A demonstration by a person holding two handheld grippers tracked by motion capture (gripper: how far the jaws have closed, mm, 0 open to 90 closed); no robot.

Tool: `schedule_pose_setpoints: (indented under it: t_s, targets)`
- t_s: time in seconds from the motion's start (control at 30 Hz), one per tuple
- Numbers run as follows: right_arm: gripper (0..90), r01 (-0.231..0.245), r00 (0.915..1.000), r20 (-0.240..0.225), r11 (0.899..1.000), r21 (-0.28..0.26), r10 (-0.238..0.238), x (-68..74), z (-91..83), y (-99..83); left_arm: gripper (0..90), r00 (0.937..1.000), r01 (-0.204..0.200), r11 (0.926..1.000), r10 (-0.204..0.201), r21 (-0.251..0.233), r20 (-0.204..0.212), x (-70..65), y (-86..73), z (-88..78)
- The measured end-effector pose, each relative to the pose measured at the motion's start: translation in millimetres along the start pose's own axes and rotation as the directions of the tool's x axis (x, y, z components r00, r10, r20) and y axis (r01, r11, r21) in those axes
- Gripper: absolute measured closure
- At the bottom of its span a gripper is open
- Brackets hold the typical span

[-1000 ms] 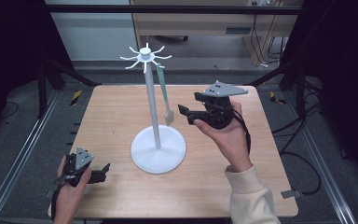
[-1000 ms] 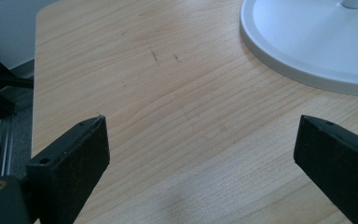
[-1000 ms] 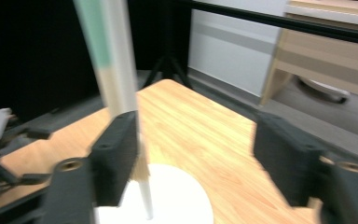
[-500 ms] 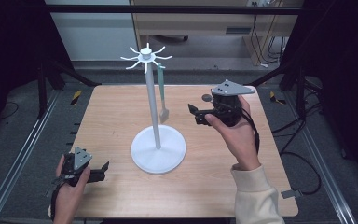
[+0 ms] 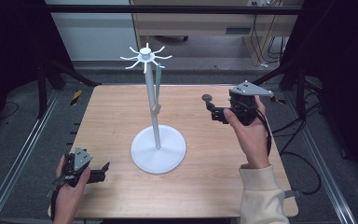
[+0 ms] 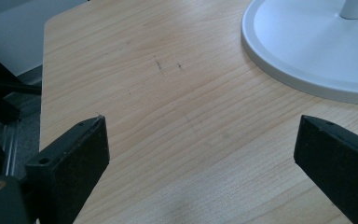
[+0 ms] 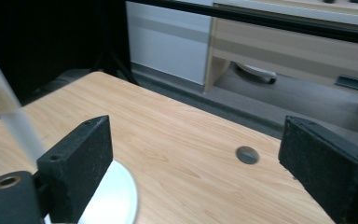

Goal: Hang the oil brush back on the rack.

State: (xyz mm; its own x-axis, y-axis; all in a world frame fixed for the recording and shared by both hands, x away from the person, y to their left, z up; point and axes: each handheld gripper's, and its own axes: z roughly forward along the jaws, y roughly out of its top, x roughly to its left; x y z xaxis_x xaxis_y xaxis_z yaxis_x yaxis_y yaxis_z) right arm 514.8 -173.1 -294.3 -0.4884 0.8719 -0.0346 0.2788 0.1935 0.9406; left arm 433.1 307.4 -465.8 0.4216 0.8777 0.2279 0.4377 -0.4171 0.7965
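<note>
A white stand with a round base, a thin pole and a hub of hooks at the top stands mid-table. A slim green-handled utensil hangs from one hook beside the pole. My right gripper hovers to the right of the stand and apart from the utensil, pointing left. Its jaws have just been opening and hold nothing. The blurred pole and the base sit at the left of the right gripper view. My left gripper rests near the front left corner, open and empty, with the stand's base ahead.
The wooden table has bare room around the stand. A small dark round spot marks the tabletop near the far edge. Black frame rails run along both sides. A cabinet stands beyond the table, and cables trail at the right.
My right gripper was at the utensil's lower end a second ago; it has opened and drawn away to the right. The utensil hangs free. My left gripper has stayed put.
</note>
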Motion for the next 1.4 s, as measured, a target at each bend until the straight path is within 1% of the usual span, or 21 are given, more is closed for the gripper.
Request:
schedule_pose_setpoints:
  t_s: [0.13, 0.17, 0.27, 0.3, 0.33, 0.43, 0.47, 0.6, 0.7, 0.77, 0.9, 0.97, 1.03, 1.1, 1.13, 1.17, 1.2, 1.27, 1.3, 1.33, 1.4]
  targets:
    - [11.9, -0.015, 0.9988, 0.046, 1.000, 0.014, 0.014, -11.1, 2.5, -8.1, 2.8, 1.0000, 0.001, 1.0000, -0.001, 0.000, -0.002, 0.0, 0.1, -0.5]
    - [11.9, -0.015, 0.9988, 0.046, 1.000, 0.014, 0.014, -11.1, 2.5, -8.1, 2.8, 1.0000, -0.002, 1.0000, 0.002, -0.002, -0.003, 0.1, 0.2, -0.8]
    - [11.9, -0.029, 0.9975, 0.065, 0.999, 0.027, 0.028, -19.2, 5.2, -16.5, 2.8, 1.0000, -0.002, 1.0000, 0.002, 0.004, -0.006, -0.3, -0.1, -1.0]
    - [11.9, -0.029, 0.9975, 0.065, 0.999, 0.027, 0.028, -19.2, 5.2, -16.5, 2.8, 1.0000, -0.003, 1.0000, 0.003, 0.004, -0.008, -0.3, -0.1, -1.2]
    - [12.1, -0.029, 0.9967, 0.077, 0.999, 0.041, 0.026, -23.1, 7.5, -22.4, 2.8, 0.9999, -0.002, 1.0000, 0.002, 0.003, -0.011, -0.3, -0.2, -1.5]
    - [12.3, -0.034, 0.9956, 0.089, 0.998, 0.054, 0.029, -26.6, 10.6, -28.0, 2.8, 0.9998, 0.001, 1.0000, -0.001, 0.006, -0.018, 0.8, -0.7, -1.4]
    - [12.9, -0.034, 0.9948, 0.098, 0.997, 0.065, 0.027, -29.9, 13.5, -34.4, 2.9, 0.9998, 0.005, 1.0000, -0.004, 0.007, -0.018, 1.0, -0.9, -1.4]
    - [12.9, -0.032, 0.9937, 0.110, 0.996, 0.079, 0.023, -34.2, 17.1, -43.2, 2.8, 0.9997, 0.004, 1.0000, -0.004, 0.008, -0.025, 1.5, -1.1, -1.3]
    - [12.9, -0.034, 0.9933, 0.113, 0.996, 0.083, 0.025, -37.3, 19.9, -51.2, 2.9, 0.9995, 0.003, 1.0000, -0.003, 0.008, -0.031, 1.1, -1.2, -1.3]
    - [12.7, -0.033, 0.9930, 0.116, 0.995, 0.098, 0.022, -38.6, 22.1, -56.8, 2.9, 0.9994, 0.005, 1.0000, -0.005, 0.008, -0.035, 1.3, -1.7, -1.2]
    - [12.8, -0.054, 0.9927, 0.113, 0.992, 0.113, 0.041, -41.0, 26.3, -70.5, 2.9, 0.9994, 0.012, 0.9999, -0.011, 0.007, -0.034, 1.8, -1.9, -0.1]
    - [13.0, -0.068, 0.9922, 0.113, 0.990, 0.122, 0.054, -40.8, 28.9, -82.9, 3.0, 0.9992, 0.007, 0.9999, -0.007, 0.010, -0.040, 1.0, -1.6, 0.9]
    - [13.0, -0.066, 0.9924, 0.113, 0.988, 0.140, 0.050, -39.8, 31.6, -92.8, 3.0, 0.9989, 0.000, 0.9999, 0.001, 0.011, -0.047, 0.2, -1.6, 0.5]
    - [13.1, -0.072, 0.9929, 0.105, 0.984, 0.161, 0.056, -38.8, 35.8, -104.7, 3.0, 0.9984, -0.003, 1.0000, 0.004, 0.008, -0.056, 0.2, -2.0, 0.4]
    - [13.1, -0.067, 0.9933, 0.105, 0.980, 0.187, 0.048, -37.6, 39.6, -113.0, 3.1, 0.9981, -0.004, 1.0000, 0.004, 0.008, -0.062, 0.5, -2.2, 0.5]
    - [13.1, -0.067, 0.9933, 0.105, 0.980, 0.187, 0.048, -37.6, 39.6, -113.0, 3.1, 0.9976, -0.002, 1.0000, 0.003, 0.008, -0.069, 1.2, -2.6, 0.6]
    - [13.1, -0.073, 0.9931, 0.105, 0.976, 0.206, 0.052, -36.6, 43.3, -123.0, 3.1, 0.9973, -0.004, 0.9999, 0.005, 0.009, -0.074, 1.8, -2.8, 0.4]
    - [13.2, -0.073, 0.9931, 0.105, 0.975, 0.209, 0.052, -36.8, 44.0, -126.4, 3.1, 0.9969, -0.001, 1.0000, 0.002, 0.007, -0.079, 2.6, -3.2, 0.1]
    - [13.8, -0.089, 0.9924, 0.103, 0.972, 0.220, 0.067, -35.0, 45.1, -136.9, 3.1, 0.9968, 0.000, 1.0000, 0.001, 0.006, -0.080, 3.0, -3.4, 0.0]
    - [13.8, -0.089, 0.9924, 0.103, 0.972, 0.220, 0.067, -35.0, 45.1, -136.9, 3.1, 0.9968, 0.008, 1.0000, -0.008, 0.002, -0.079, 3.1, -3.8, 0.3]
    - [13.8, -0.099, 0.9928, 0.088, 0.968, 0.230, 0.081, -32.6, 44.7, -147.3, 3.1, 0.9976, 0.020, 0.9998, -0.020, 0.004, -0.067, 2.9, -4.6, 1.7]
